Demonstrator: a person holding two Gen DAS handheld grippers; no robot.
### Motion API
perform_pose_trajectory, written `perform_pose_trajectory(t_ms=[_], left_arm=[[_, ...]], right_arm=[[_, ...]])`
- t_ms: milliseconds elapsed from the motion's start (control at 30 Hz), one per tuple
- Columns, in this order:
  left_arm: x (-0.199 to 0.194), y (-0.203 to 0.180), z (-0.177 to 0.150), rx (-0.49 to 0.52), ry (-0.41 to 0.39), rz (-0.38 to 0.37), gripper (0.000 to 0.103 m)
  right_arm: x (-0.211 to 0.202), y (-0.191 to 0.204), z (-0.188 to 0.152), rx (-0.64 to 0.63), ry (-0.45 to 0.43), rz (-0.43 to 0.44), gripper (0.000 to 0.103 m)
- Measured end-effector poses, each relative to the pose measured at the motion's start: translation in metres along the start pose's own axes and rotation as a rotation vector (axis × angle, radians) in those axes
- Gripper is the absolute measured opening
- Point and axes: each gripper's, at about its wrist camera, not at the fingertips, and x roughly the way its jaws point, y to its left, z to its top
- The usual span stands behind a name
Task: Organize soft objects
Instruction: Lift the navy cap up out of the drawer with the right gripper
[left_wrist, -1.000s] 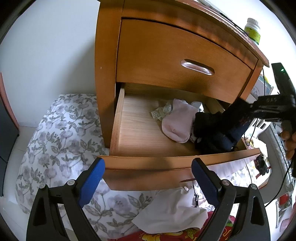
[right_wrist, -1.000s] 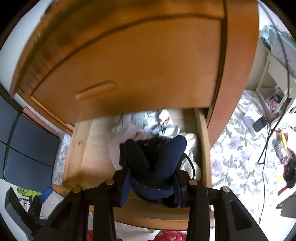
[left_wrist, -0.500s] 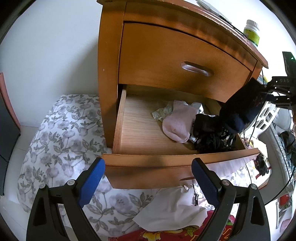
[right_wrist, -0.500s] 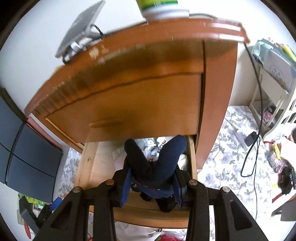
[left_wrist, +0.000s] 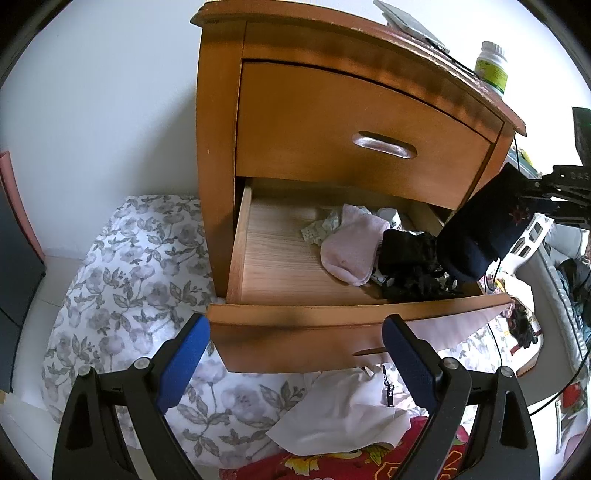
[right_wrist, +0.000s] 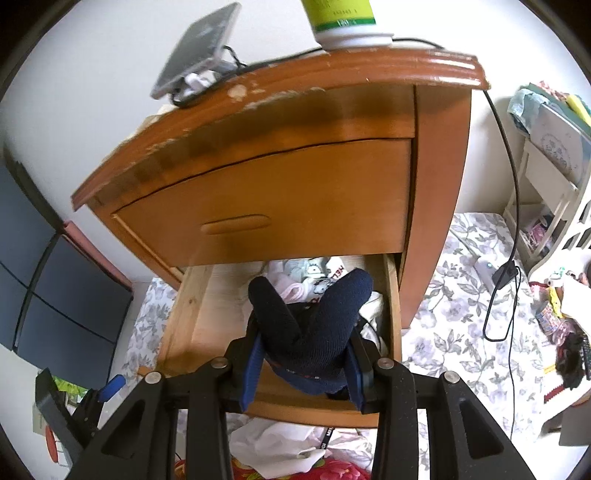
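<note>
right tool (right_wrist: 306, 363) (angled down) | grips navy socks (right_wrist: 314, 332) | above open drawer (right_wrist: 184, 314)

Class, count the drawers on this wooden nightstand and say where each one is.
2. The upper drawer is shut, just under the nightstand top. The lower drawer is pulled open beneath it, with clothes inside. None seems hidden.

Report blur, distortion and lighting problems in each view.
Left wrist view: sharp, with strong fisheye bending of the nightstand and black corners; the window side at right is washed out. Right wrist view: slight softness on the upper drawer front, glare on the nightstand's top edge, and the navy sock is dark with little detail.
</note>
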Motion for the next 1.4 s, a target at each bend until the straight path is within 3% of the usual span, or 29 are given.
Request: perform_pose_trajectory(t_ms=[300,600,933,1400], left_arm=[[-0.015,-0.010,-0.004,0.014,-0.017,0.002,0.095],[-0.033,-0.020,-0.010,0.035,-0.039,0.001,0.095],[-0.049,-0.030,-0.017,0.055,-0.057,0.001,0.095],[-0.047,-0.041,-0.024,0.085,-0.034,0.006,0.095]], right_arm=[[-0.045,0.020,-0.025,-0.070,-0.061,0.041,0.041],[-0.068,0.031,-0.056,-0.119,-0.060,0.048,0.041],[-0.064,0.026,-0.090,-0.124,0.000,0.038,0.041],[-0.017,0.012,-0.136,-0.068,0.121,0.064,0.041]])
